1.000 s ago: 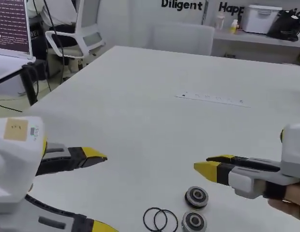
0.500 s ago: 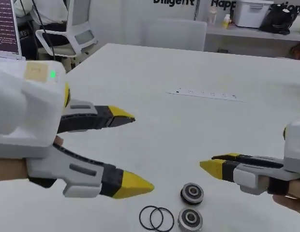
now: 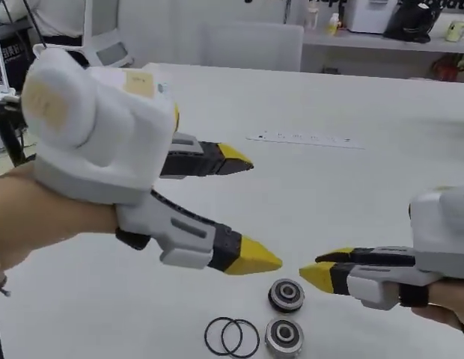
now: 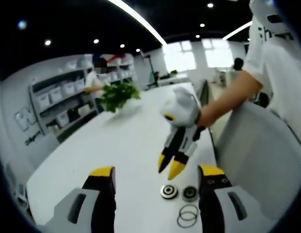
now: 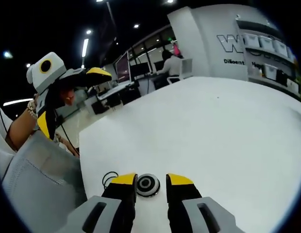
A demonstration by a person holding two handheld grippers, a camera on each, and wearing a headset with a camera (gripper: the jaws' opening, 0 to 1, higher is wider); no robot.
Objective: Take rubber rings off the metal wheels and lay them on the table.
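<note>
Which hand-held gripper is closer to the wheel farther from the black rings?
Right. The right hand-held gripper sits low with its tips just beside the wheel. The left hand-held gripper is held higher up, farther from it.

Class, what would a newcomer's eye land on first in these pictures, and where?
The left hand-held gripper, big and white, jaws wide open, looms at the head view's left. Below its yellow tips, two metal wheels sit on the table beside two overlapping rubber rings, with the right hand-held gripper pointing at them.
</note>
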